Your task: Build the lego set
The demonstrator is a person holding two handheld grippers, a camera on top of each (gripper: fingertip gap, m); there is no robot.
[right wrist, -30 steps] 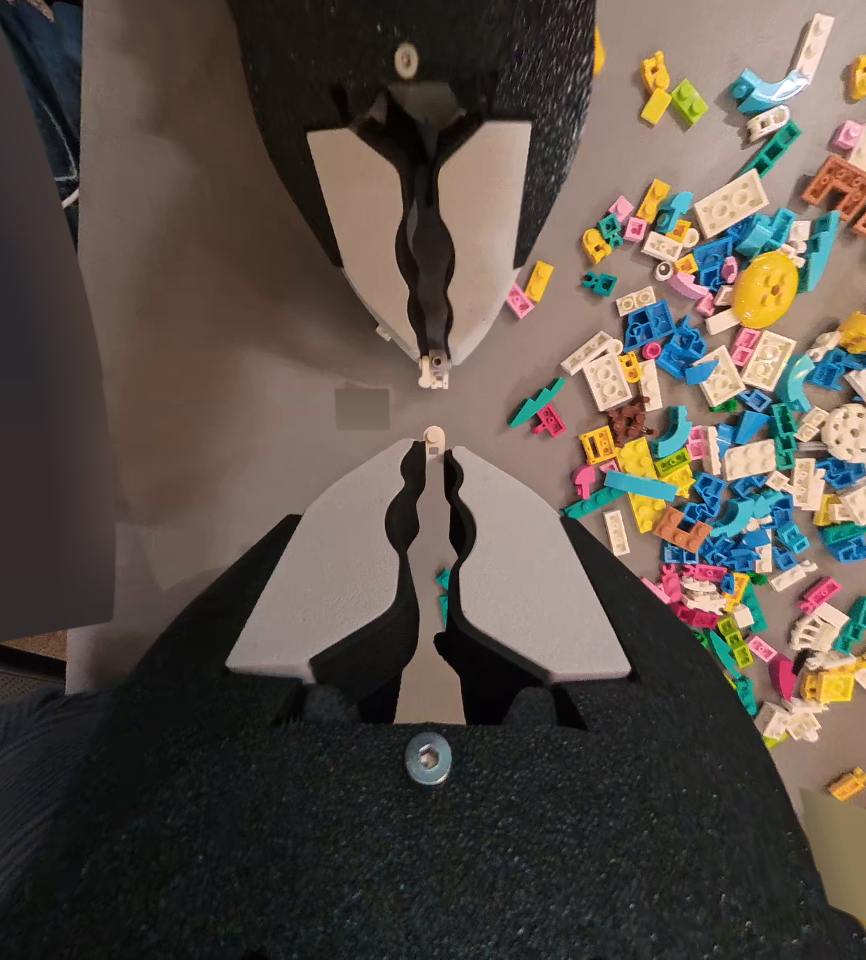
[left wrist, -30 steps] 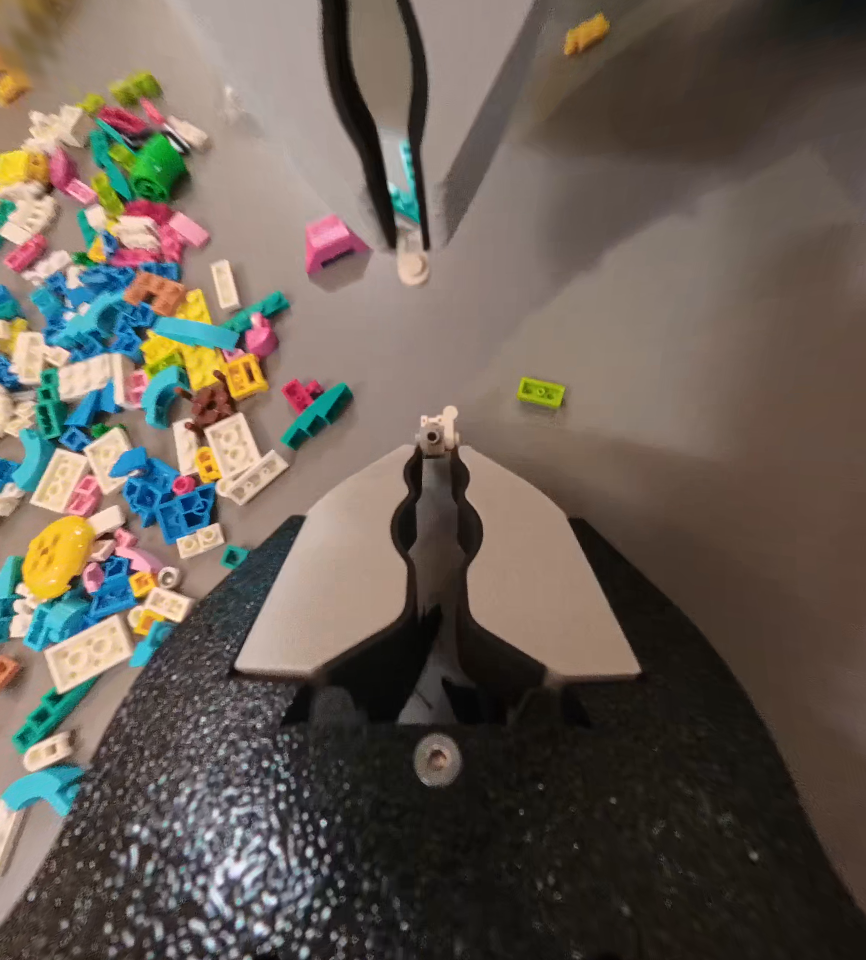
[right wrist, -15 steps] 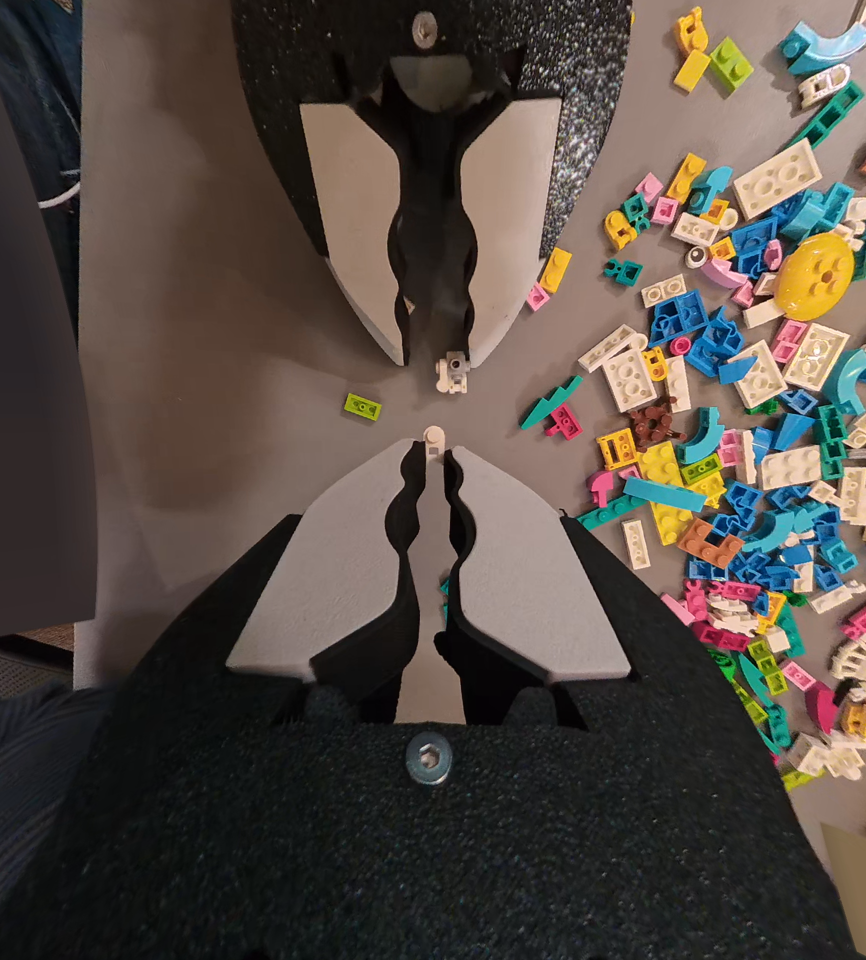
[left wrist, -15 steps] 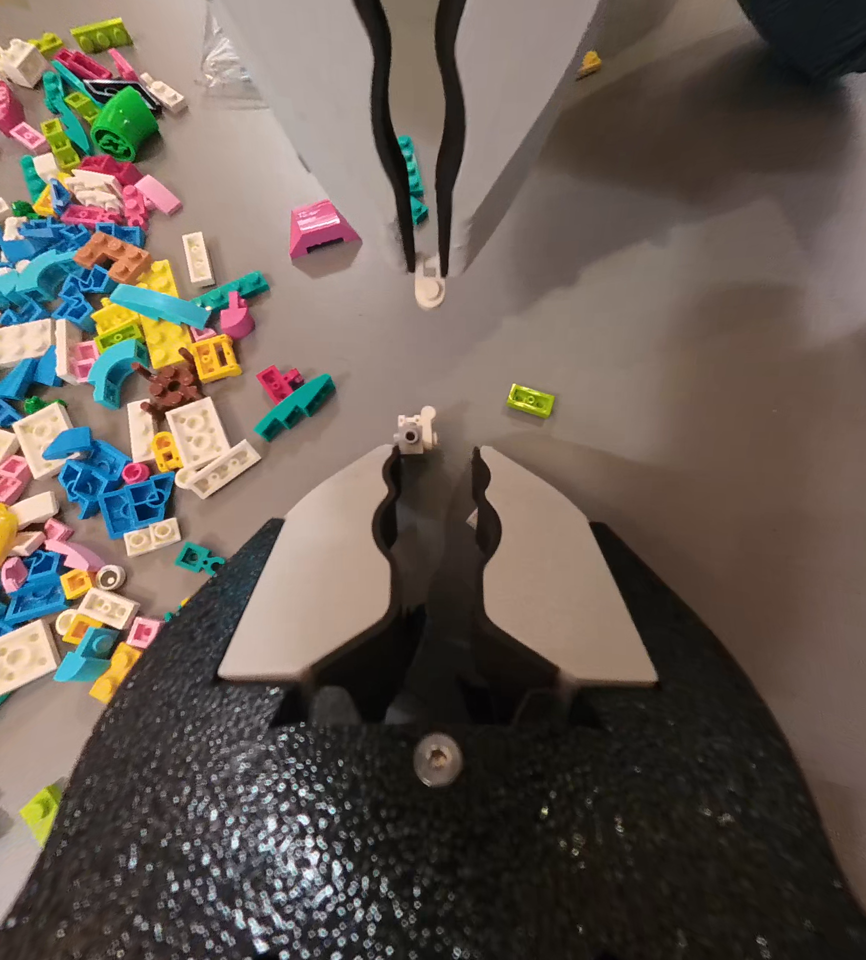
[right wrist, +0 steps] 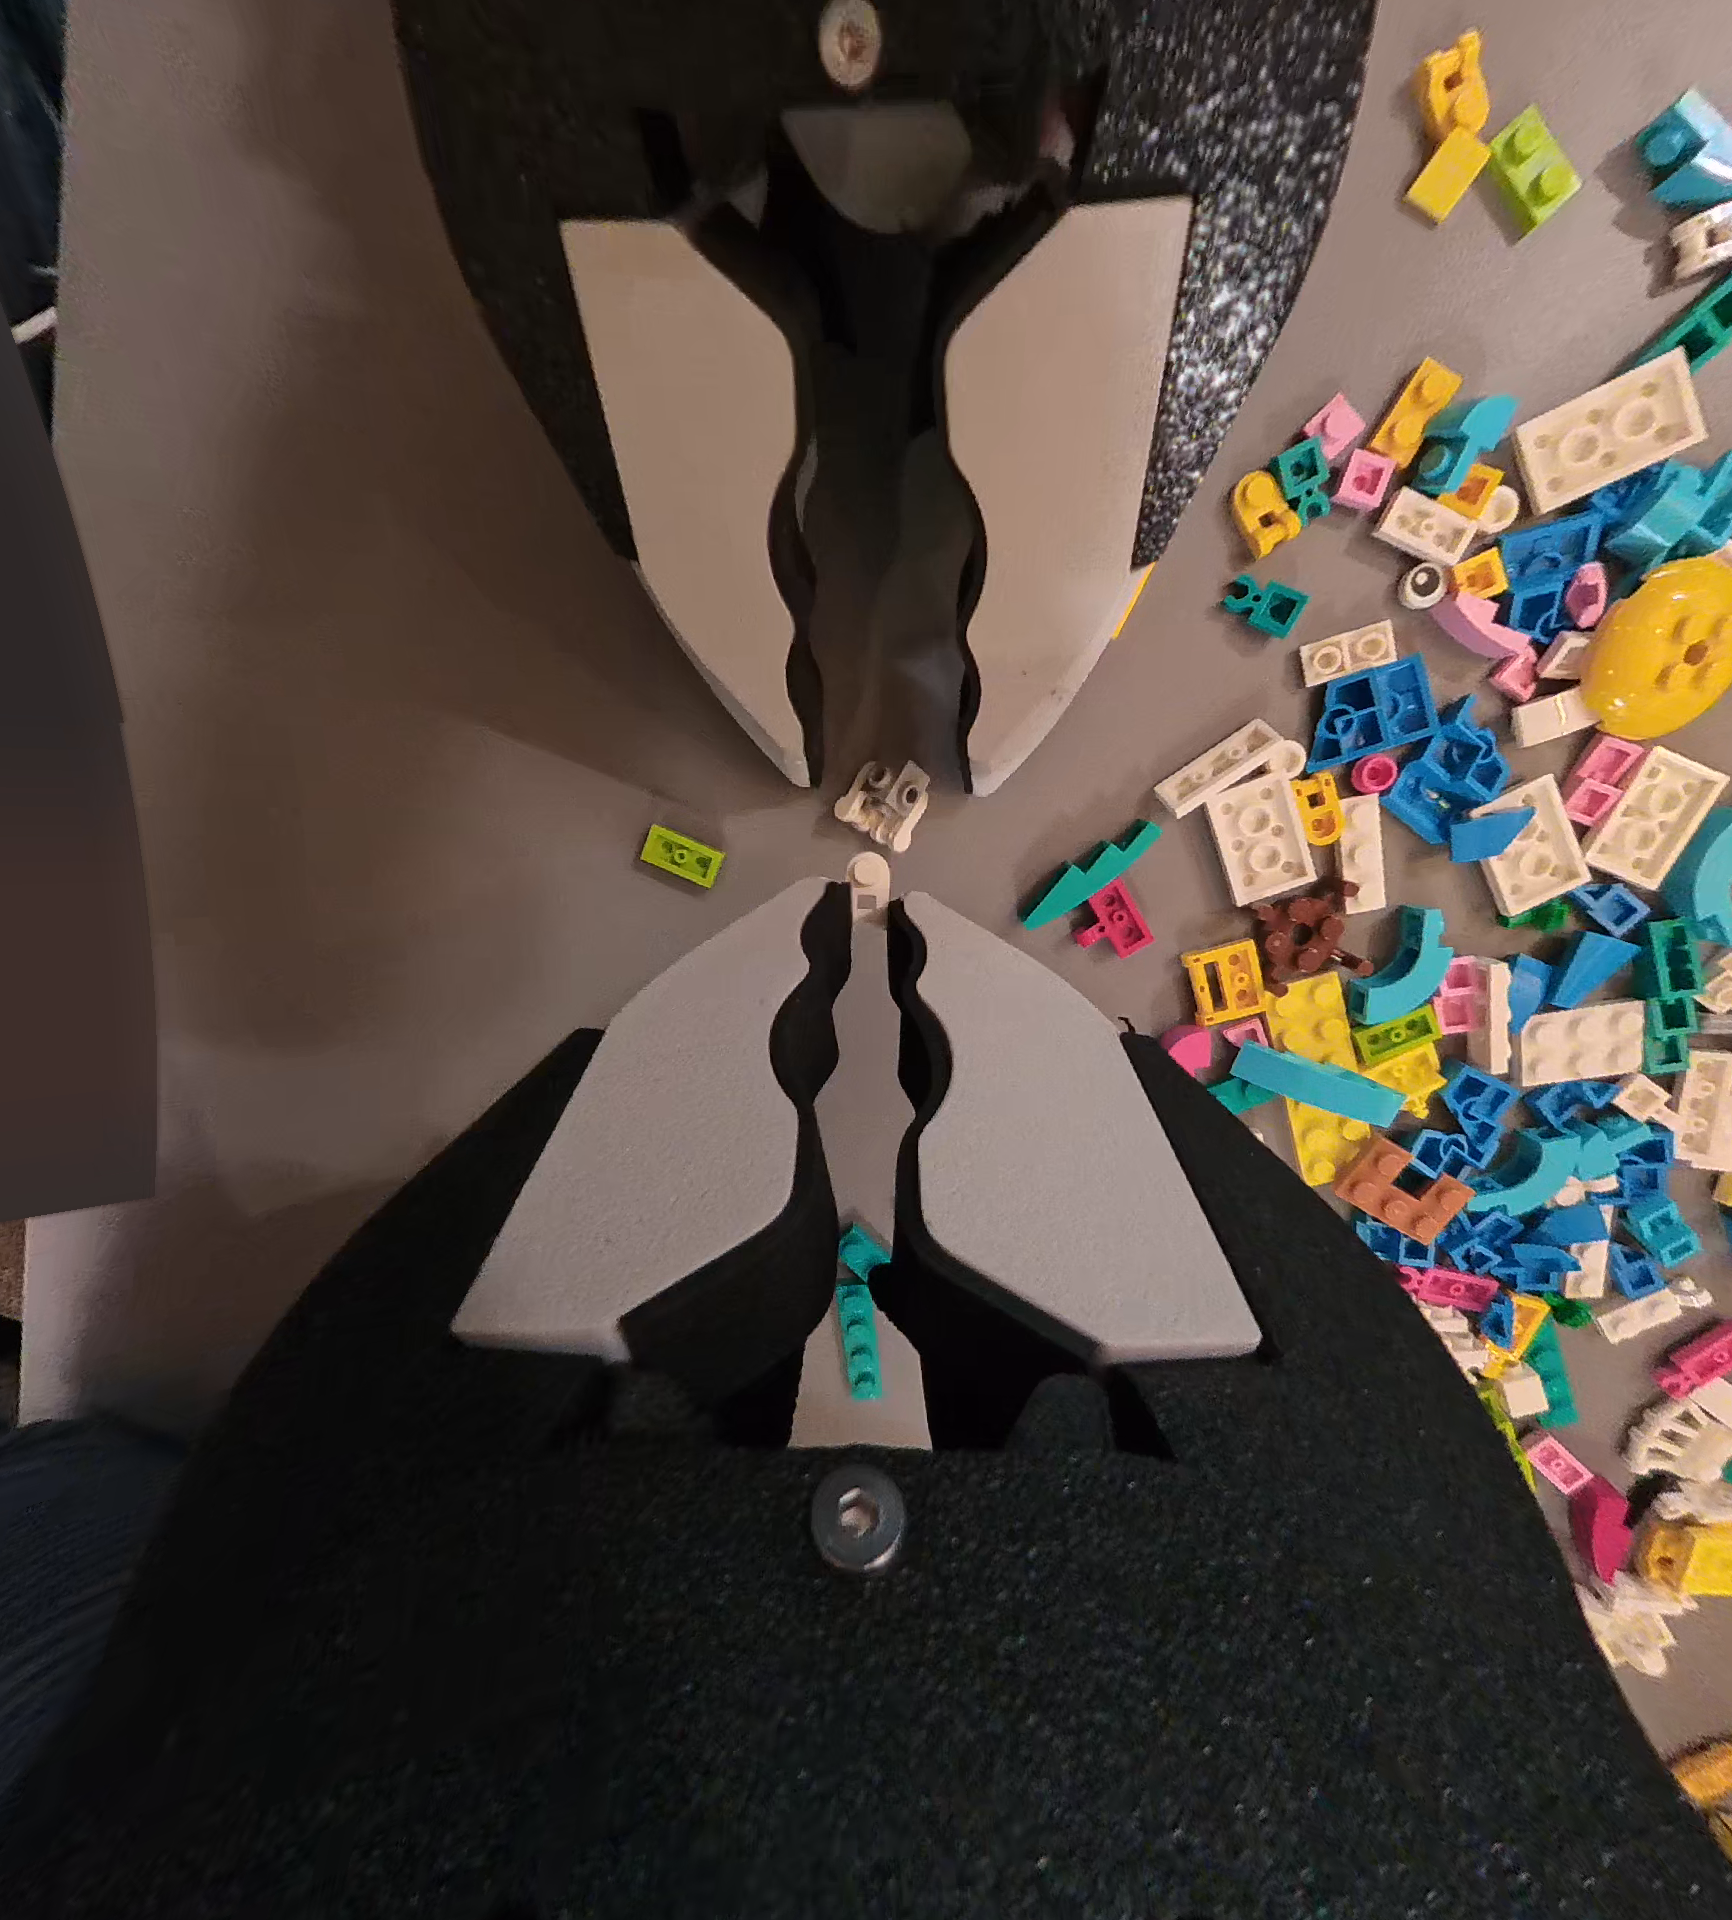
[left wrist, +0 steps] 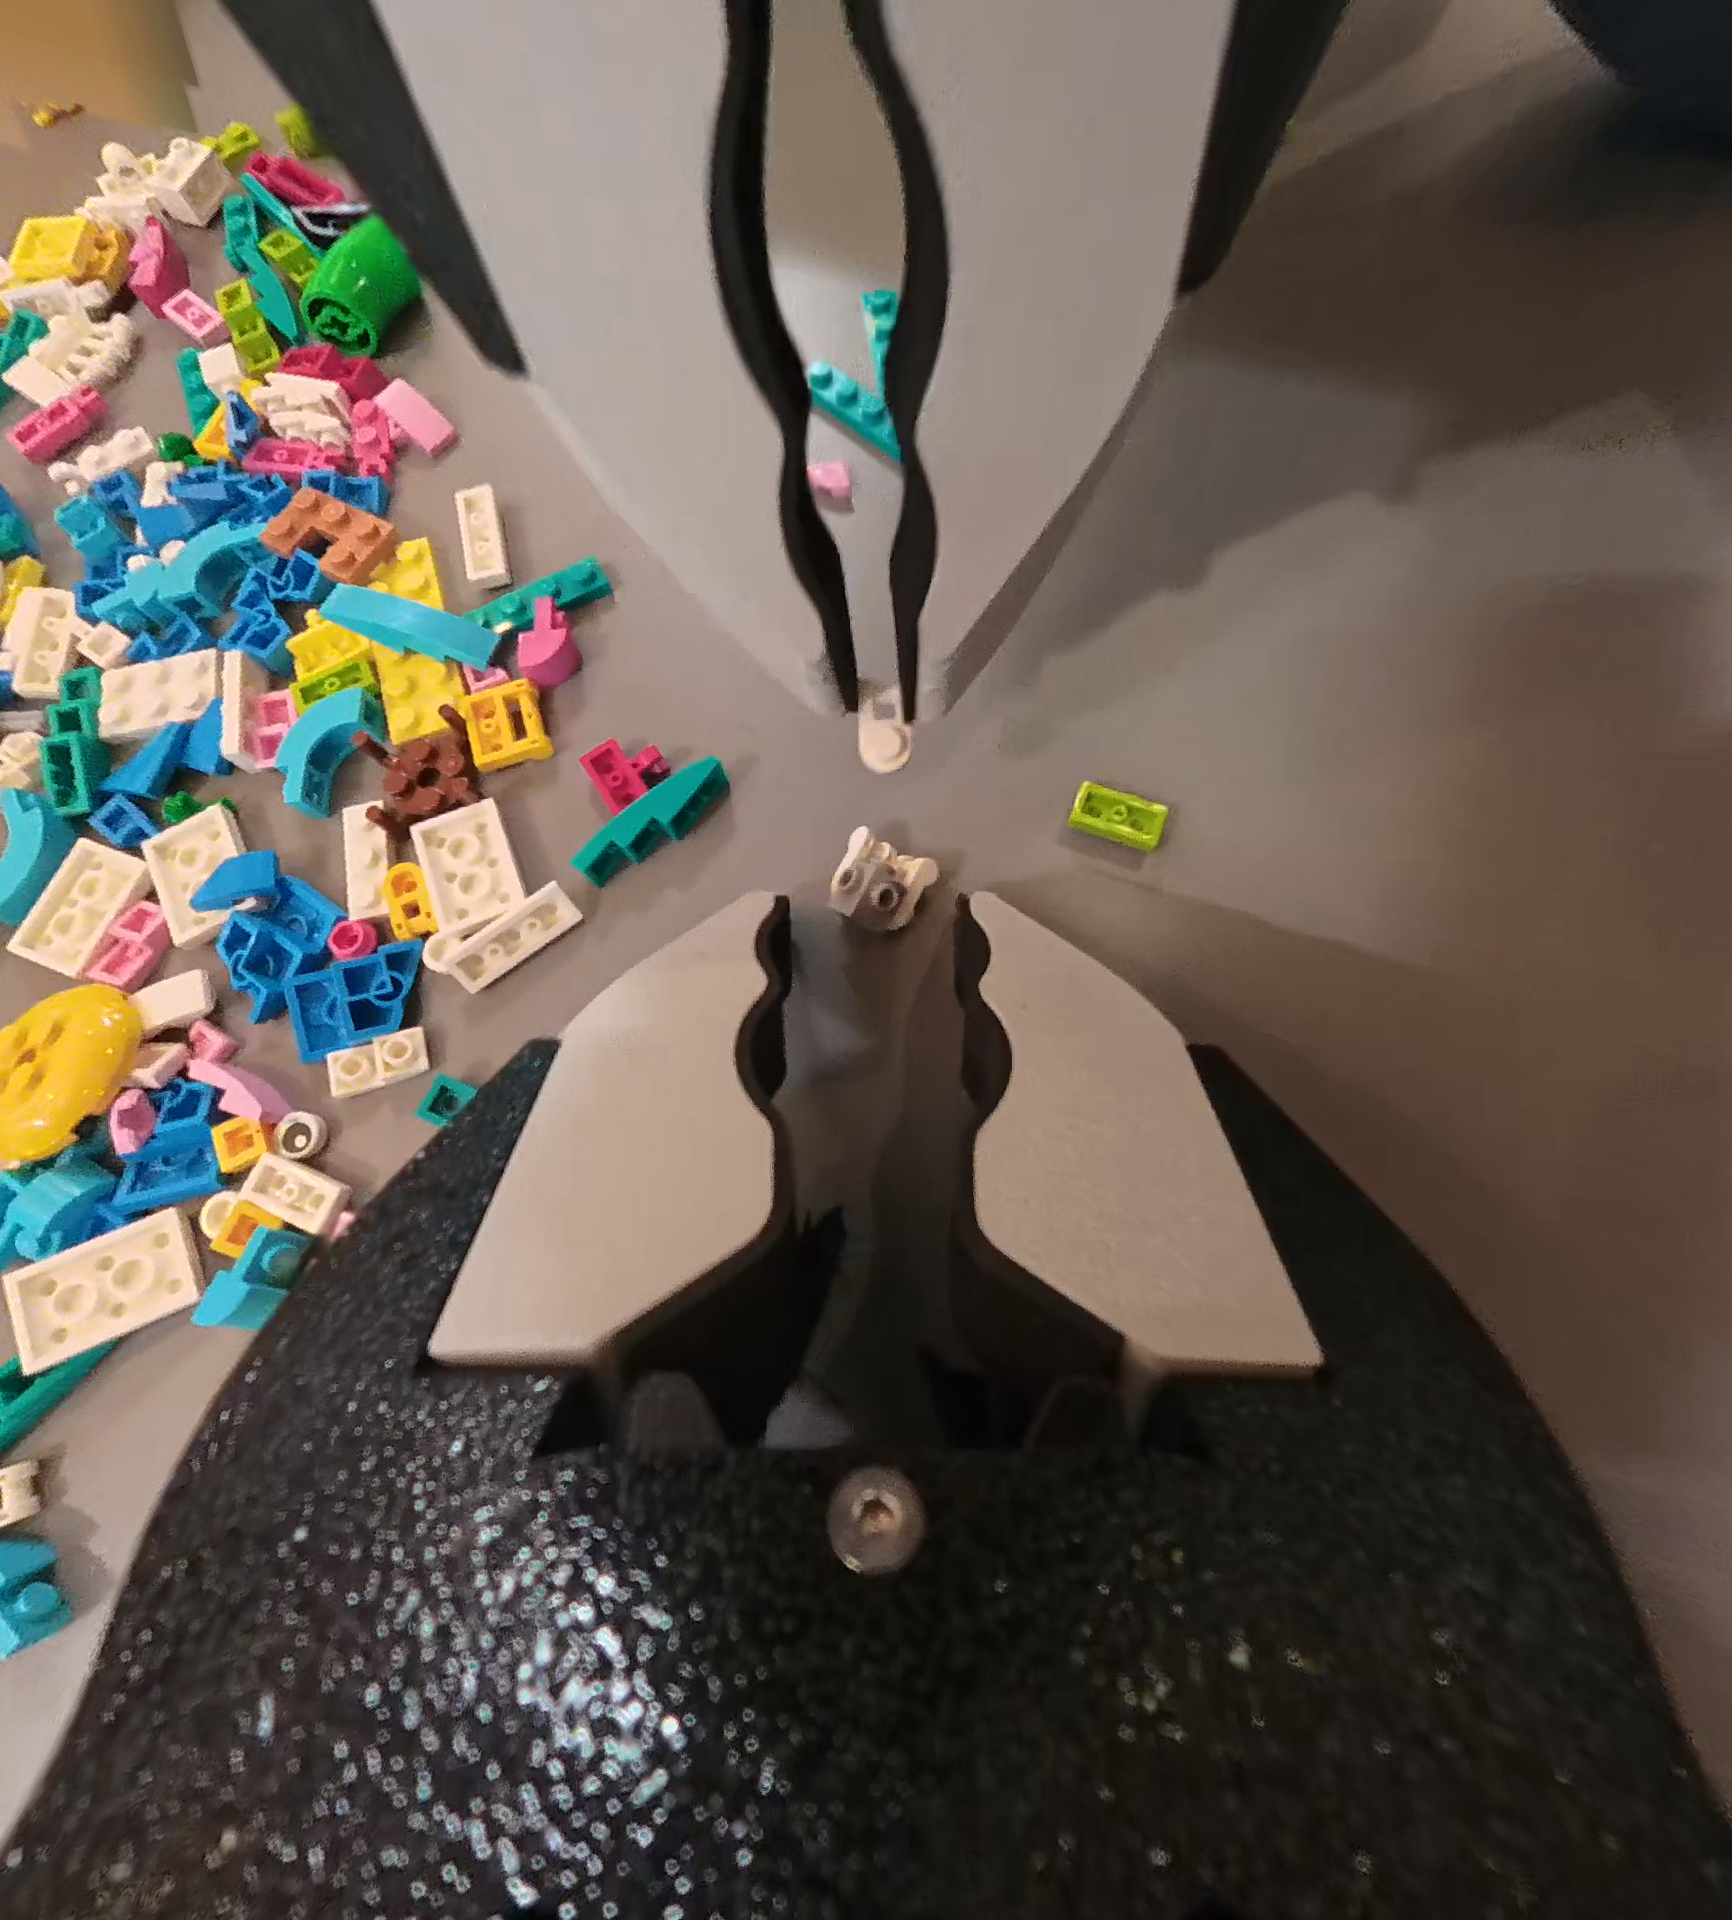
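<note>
A small white and grey lego assembly (left wrist: 880, 883) lies on the grey table just ahead of my left gripper (left wrist: 872, 914), which is open and empty. It shows in the right wrist view (right wrist: 883, 802) too, between the two grippers. My right gripper (right wrist: 867, 902) is shut on a small white rounded plate (right wrist: 867, 878), whose round end sticks out past the tips. In the left wrist view the right gripper (left wrist: 881, 707) points at me and holds the white plate (left wrist: 884, 736) just above the table, close to the assembly.
A wide pile of loose coloured lego pieces (left wrist: 166, 748) covers the table to the left in the left wrist view, to the right (right wrist: 1527, 935) in the right wrist view. A lime plate (left wrist: 1120, 816) lies alone near the assembly. A teal strip (right wrist: 859, 1340) lies under my right gripper. Only a small space, under 4 cm, lies between the two pairs of fingers.
My left gripper has opened and let the white and grey assembly down on the table. The two grippers have come closer together, with the white plate still held in the right one.
</note>
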